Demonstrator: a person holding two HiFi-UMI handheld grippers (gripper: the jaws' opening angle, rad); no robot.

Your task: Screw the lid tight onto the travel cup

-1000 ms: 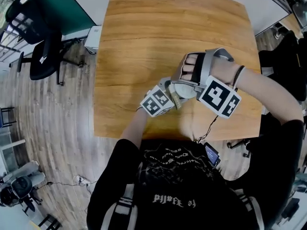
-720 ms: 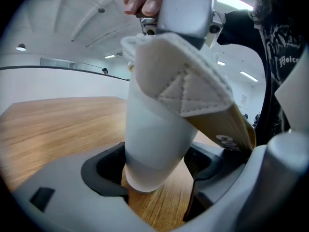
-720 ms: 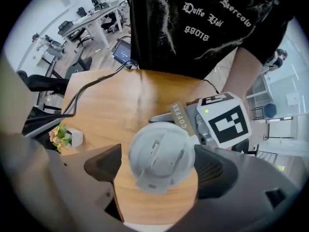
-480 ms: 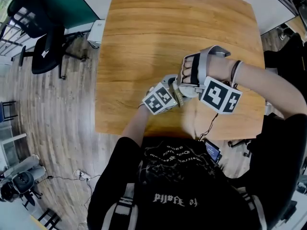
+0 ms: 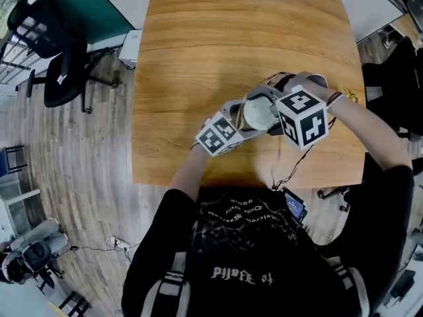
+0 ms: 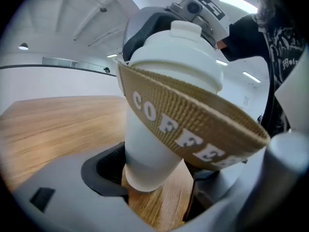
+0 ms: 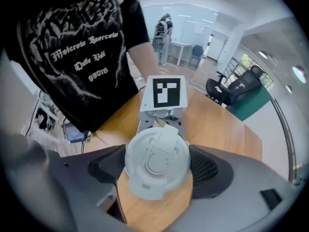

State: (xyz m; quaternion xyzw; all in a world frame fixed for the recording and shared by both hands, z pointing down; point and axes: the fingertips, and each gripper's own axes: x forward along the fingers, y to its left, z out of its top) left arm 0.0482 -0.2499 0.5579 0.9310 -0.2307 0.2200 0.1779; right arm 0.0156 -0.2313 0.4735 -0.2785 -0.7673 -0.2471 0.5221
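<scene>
Brace the travel cup (image 6: pixel 149 149) with the left gripper (image 6: pixel 157 180) clamped low on it, then twist the lid (image 5: pixel 258 113) squarely with the right gripper (image 7: pixel 157 170) just closed round it.

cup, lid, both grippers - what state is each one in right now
cup: upright on the table, lid on
lid: sitting on the cup, tightness not visible
left gripper: shut on cup, low down
right gripper: jaws just closed, shut on lid from above
</scene>
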